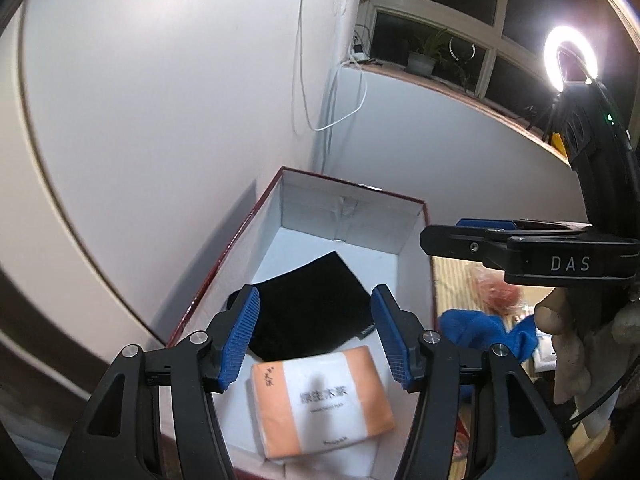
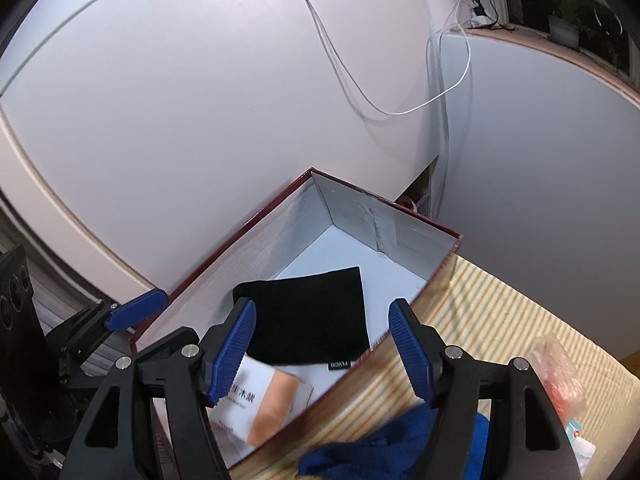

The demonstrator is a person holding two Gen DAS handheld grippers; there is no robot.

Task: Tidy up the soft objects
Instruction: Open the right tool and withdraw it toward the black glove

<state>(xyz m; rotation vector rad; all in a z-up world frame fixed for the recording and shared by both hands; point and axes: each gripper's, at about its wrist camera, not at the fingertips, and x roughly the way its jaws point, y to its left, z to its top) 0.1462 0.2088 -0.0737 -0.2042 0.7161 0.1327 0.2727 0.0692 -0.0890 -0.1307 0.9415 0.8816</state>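
A red box with a white inside (image 1: 344, 220) (image 2: 416, 236) stands against the wall. In it lie a black cloth (image 1: 312, 316) (image 2: 308, 316) and an orange-and-white tissue pack (image 1: 324, 400) (image 2: 268, 408). My left gripper (image 1: 316, 336) is open and empty, hovering over the pack. My right gripper (image 2: 322, 354) is open and empty above the box's right wall; it also shows side-on in the left wrist view (image 1: 480, 240). A blue cloth (image 1: 484, 332) (image 2: 384, 444) lies on the striped mat (image 2: 500, 320) right of the box.
A pink plastic-wrapped item (image 1: 500, 288) (image 2: 560, 376) lies on the mat beyond the blue cloth. White walls stand close behind the box, with hanging cables (image 2: 360, 80). A ring light (image 1: 570, 58) and a window sill with a plant (image 1: 424, 60) are at the right.
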